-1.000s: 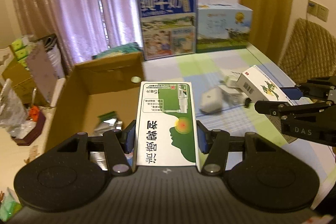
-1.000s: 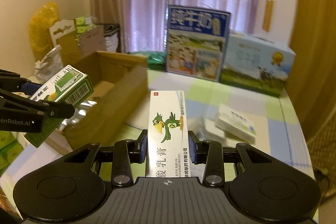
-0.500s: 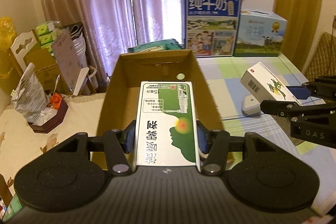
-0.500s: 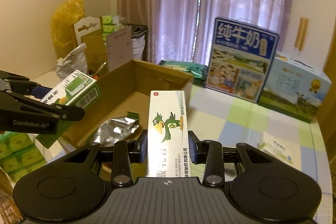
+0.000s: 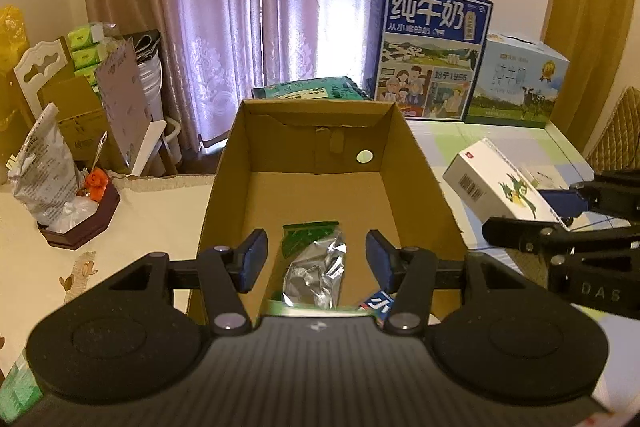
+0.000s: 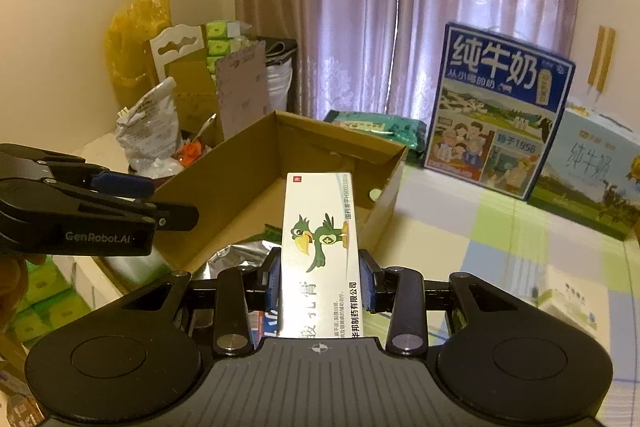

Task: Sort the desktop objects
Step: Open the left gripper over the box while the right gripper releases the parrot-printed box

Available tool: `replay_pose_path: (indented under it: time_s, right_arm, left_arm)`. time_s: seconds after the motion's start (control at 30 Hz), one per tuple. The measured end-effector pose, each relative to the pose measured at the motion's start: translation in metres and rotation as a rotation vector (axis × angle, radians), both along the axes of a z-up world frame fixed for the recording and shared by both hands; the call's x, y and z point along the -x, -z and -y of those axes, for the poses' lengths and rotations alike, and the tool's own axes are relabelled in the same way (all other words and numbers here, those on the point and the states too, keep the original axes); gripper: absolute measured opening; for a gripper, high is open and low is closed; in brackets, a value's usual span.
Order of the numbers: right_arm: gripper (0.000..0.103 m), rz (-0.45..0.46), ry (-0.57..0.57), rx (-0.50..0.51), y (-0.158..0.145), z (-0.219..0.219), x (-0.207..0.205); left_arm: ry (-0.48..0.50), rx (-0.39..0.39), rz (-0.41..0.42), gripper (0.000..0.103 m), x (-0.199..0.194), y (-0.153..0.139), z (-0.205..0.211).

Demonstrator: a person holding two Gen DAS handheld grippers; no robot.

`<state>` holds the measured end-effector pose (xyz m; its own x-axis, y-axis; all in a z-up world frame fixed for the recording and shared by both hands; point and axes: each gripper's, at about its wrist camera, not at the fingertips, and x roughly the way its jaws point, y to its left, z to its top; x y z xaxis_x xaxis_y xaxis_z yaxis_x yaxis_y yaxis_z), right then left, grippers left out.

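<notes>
An open cardboard box [image 5: 420, 187] lies straight ahead in the left wrist view. My left gripper [image 5: 316, 251] hangs open over its near end with nothing between the fingers. Below it in the box lies a crumpled silver foil packet [image 5: 320, 267]. A green edge [image 5: 304, 307] shows just above the gripper body. My right gripper [image 6: 319, 279] is shut on a white carton with a green parrot [image 6: 320, 227], held near the box's [image 6: 224, 171] right wall. From the left wrist view that carton [image 5: 492, 183] and right gripper [image 5: 520, 213] sit right of the box.
A tall blue milk case [image 5: 428, 55], a pale blue case [image 5: 516, 83] and a green pack [image 5: 308, 91] stand behind the box. A small white carton [image 6: 568, 303] lies on the checked tablecloth at right. A brown tray with a bag [image 5: 76, 223] is at left.
My left gripper has opened and the green-and-white carton it held is gone from between its fingers. Both grippers have moved left toward the cardboard box; the right one still holds its carton.
</notes>
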<state>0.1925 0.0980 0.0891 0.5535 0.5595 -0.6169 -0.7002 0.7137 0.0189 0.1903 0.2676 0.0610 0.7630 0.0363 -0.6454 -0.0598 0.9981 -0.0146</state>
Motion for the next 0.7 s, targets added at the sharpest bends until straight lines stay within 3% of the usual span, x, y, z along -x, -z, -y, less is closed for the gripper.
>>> replay_pose_path:
  time_s: [0.43,0.5,0.7]
  right_arm:
    - [0.036,-0.108,-0.029,-0.079,0.018,-0.024,-0.009]
    - [0.046,-0.116,-0.027,-0.097,0.017,-0.024,-0.011]
    - [0.056,-0.093,0.023,-0.114,0.013,0.002,-0.009]
  left_arm:
    - [-0.074,0.013,0.032,0.05,0.024,0.007,-0.029]
    - [-0.079,0.012,0.027,0.05,0.027,0.008,-0.032]
    - [-0.075,0.007,0.024,0.052,0.037,0.006,-0.024]
